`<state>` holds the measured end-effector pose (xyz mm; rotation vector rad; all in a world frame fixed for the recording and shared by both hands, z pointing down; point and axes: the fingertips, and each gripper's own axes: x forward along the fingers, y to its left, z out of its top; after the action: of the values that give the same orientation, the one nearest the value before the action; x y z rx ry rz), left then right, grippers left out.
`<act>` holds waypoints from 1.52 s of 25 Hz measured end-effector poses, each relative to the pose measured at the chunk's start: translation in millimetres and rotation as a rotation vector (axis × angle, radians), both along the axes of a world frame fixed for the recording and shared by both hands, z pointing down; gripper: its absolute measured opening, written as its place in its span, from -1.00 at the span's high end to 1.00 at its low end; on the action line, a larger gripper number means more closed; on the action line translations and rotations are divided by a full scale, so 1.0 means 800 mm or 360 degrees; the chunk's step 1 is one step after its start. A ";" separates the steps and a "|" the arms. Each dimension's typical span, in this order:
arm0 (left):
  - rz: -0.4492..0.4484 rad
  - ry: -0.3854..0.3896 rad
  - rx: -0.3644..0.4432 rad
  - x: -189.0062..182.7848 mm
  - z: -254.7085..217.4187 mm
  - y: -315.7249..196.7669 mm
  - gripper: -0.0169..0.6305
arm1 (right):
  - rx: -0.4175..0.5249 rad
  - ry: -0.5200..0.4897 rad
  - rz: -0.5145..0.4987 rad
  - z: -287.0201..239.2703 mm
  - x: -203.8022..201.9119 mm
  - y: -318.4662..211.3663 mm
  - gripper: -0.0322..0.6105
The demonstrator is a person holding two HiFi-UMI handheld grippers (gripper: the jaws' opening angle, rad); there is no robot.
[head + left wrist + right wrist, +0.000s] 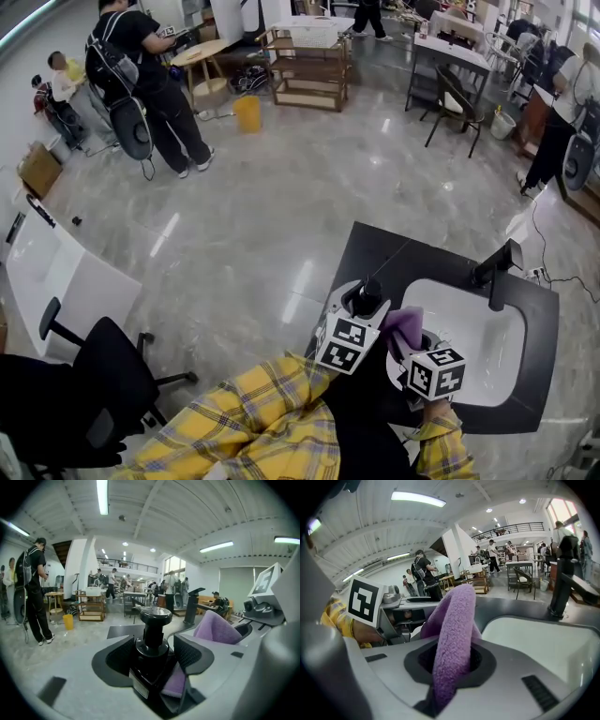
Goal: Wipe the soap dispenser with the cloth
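The black soap dispenser (156, 616) stood upright between the jaws of the left gripper (153, 645), which were spread wide with gaps showing beside its neck. The right gripper (452, 660) had its jaws closed on a fold of the purple cloth (457, 620), a corner of which lay between the dispenser's body and one left jaw. Both grippers hung at the near edge of a dark desk (375, 253) with a white sink (478, 337) and black faucet (497, 267), in a large hall with a glossy grey floor (281, 187), a wooden shelf (309, 70), a yellow bin (247, 112) and people standing about.
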<state>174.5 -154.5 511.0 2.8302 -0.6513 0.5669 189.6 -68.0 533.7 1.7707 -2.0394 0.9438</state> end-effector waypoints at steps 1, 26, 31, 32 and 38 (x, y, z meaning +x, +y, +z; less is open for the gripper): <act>-0.0012 0.0002 -0.0011 -0.001 0.000 -0.002 0.18 | 0.0001 -0.0003 -0.0002 0.000 0.000 -0.001 0.79; 0.1227 0.0082 -0.0092 -0.006 -0.002 0.026 0.29 | 0.0060 0.0013 -0.0112 -0.011 -0.007 -0.006 0.79; 0.1440 0.0138 -0.0114 -0.015 -0.004 0.031 0.28 | 0.0072 0.0036 -0.0145 -0.014 -0.013 -0.005 0.79; 0.1471 0.0142 -0.0119 -0.017 -0.004 0.031 0.28 | 0.0072 0.0039 -0.0146 -0.015 -0.014 -0.005 0.79; 0.1549 0.0099 -0.0109 -0.019 -0.005 0.033 0.28 | 0.0062 0.0048 -0.0132 -0.012 -0.014 -0.002 0.79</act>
<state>159.6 -127.9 507.1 2.9183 0.8047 0.5852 178.7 -69.6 524.1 1.6947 -2.1083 0.8535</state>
